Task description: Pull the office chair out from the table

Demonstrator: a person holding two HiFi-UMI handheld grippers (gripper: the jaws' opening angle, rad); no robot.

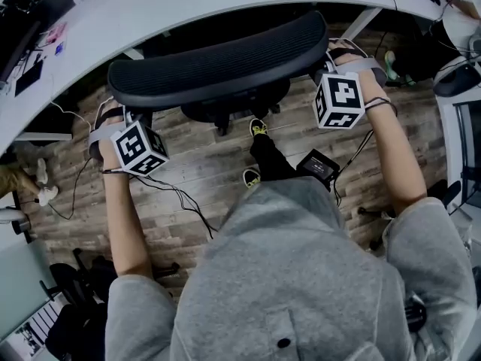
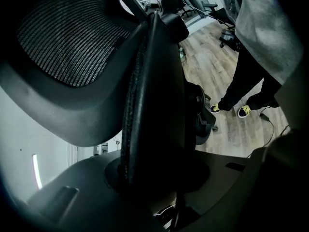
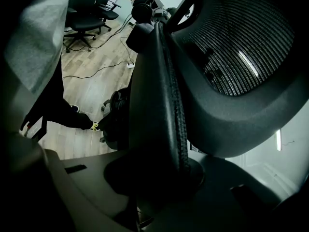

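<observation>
Left gripper view shows my left gripper (image 2: 153,175) pinching the chair (image 2: 149,81) back's rim edge-on, and my right gripper (image 3: 161,178) is clamped likewise on the other side. Only the head view shows the chair close against the table (image 1: 150,13), with cables (image 1: 184,201) on the floor (image 1: 203,164) behind. Pulling unevenly, I judge, could swivel it or slip a rim from my pinch.

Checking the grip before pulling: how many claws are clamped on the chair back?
2: the left claw on the chair back's left edge, the right claw on its right edge.
</observation>
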